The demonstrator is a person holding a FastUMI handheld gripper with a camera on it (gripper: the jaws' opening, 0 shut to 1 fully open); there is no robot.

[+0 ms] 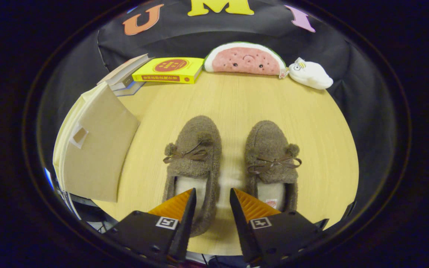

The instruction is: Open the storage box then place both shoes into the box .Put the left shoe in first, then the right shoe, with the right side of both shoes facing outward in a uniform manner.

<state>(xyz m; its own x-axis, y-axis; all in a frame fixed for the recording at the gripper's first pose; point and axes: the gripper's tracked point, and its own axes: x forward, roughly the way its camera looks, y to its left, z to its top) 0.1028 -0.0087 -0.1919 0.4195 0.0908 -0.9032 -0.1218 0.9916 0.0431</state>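
1. Two brown shoes sit side by side on the desk (311,123): left shoe (194,163), right shoe (272,163), toes toward 12 o'clock.
2. Fingers (213,203) stand parted, holding nothing, above the shoes' heels.
3. Storage box (95,149), closed, lies at 10 o'clock.

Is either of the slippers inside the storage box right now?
No, both slippers lie on the table ahead of the open hand-held gripper, beside the box.

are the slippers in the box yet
No. Both slippers sit on the table beside the storage box; open claw holds nothing.
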